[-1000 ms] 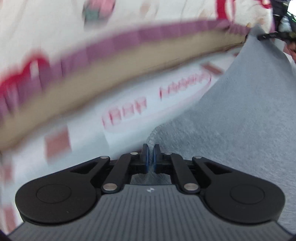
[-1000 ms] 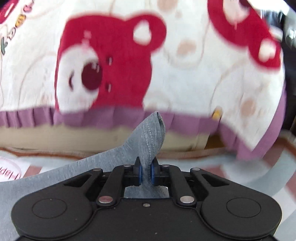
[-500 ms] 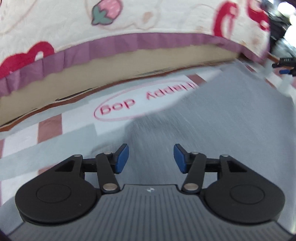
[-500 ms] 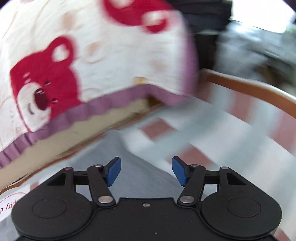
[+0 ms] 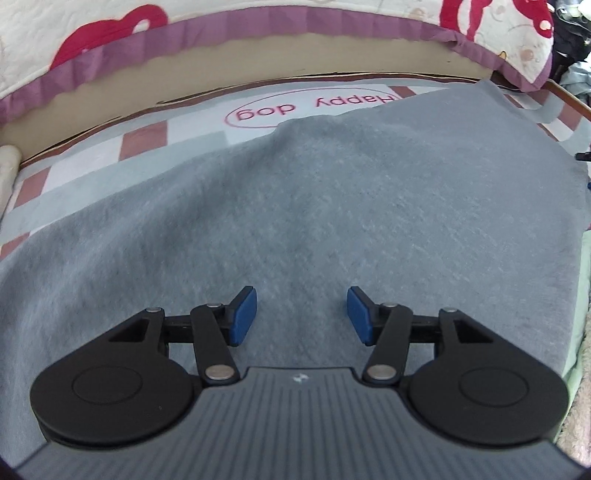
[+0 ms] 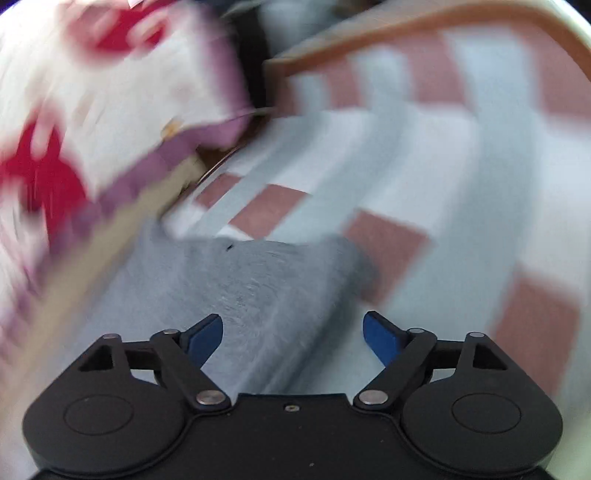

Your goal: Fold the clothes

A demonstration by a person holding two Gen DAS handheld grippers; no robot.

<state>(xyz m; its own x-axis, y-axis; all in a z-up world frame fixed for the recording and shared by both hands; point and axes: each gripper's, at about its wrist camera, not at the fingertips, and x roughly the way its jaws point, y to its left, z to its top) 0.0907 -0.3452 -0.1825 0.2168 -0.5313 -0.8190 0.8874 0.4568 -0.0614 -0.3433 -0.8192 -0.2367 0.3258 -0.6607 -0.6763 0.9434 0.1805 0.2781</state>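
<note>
There is one grey fleecy garment (image 5: 332, 206), laid flat on one checked sheet of pale blue, white and dusty-pink squares (image 5: 92, 162) that carries a pink oval print reading "Happy dog" (image 5: 310, 107). One cream quilt with red bear prints and a purple frilled border (image 5: 258, 26) runs across the top of the left wrist view. There are two grippers, each with two blue pads.

In the left wrist view the left gripper (image 5: 301, 315) sits at the lower centre of the frame with its jaws apart and nothing clamped. The grey garment fills the middle of the picture, passing beneath and beyond both pads (image 5: 244, 314) and reaching to the upper right corner, where its far corner (image 5: 484, 88) lies just below the quilt's border.

The right wrist view is smeared by motion. The right gripper (image 6: 291, 334) sits at the lower centre; its jaws are parted and closing, with no cloth pinched between them. One end of the grey garment (image 6: 255, 280) lies under and just ahead of the left pad (image 6: 205, 338), stretching to the centre of the frame, while the right pad hangs over bare checked sheet (image 6: 461, 184). The quilt (image 6: 122, 92) blurs across the upper left.
</note>
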